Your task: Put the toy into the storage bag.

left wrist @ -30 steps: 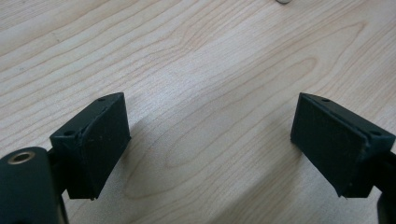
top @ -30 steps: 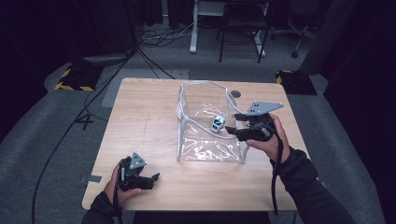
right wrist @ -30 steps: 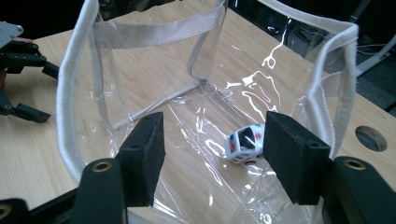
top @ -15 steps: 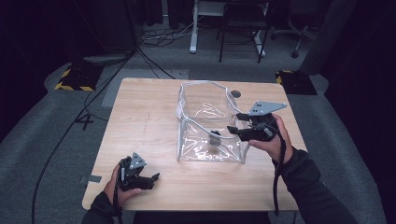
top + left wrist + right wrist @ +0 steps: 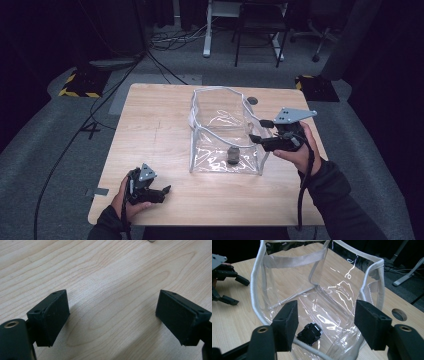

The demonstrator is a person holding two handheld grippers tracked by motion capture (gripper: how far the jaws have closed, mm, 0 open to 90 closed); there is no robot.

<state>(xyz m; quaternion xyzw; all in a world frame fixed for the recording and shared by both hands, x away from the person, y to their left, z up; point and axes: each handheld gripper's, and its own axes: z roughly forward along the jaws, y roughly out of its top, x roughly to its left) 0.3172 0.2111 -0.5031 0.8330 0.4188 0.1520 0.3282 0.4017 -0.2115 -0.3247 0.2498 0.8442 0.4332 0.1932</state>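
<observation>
A clear plastic bag [image 5: 220, 117] with white trim stands open in the middle of the wooden table. A small black object [image 5: 233, 154] lies on the bag's floor, and from the right gripper view the same black object [image 5: 310, 333] shows through the open mouth of the bag [image 5: 317, 277]. My right gripper [image 5: 257, 131] hovers at the bag's right rim, open; its jaws have just been opening and nothing is between them [image 5: 325, 315]. My left gripper [image 5: 165, 194] rests near the table's front left, open over bare wood [image 5: 111, 307].
A round cable hole [image 5: 252, 100] sits in the table behind the bag. The table's front edge lies just below my left hand [image 5: 125, 200]. Beyond the table are a chair, desk legs and cables on the grey floor.
The small black object left the right gripper's tips and dropped to the bag's floor. The right jaws stand a little wider. The left gripper has stayed put.
</observation>
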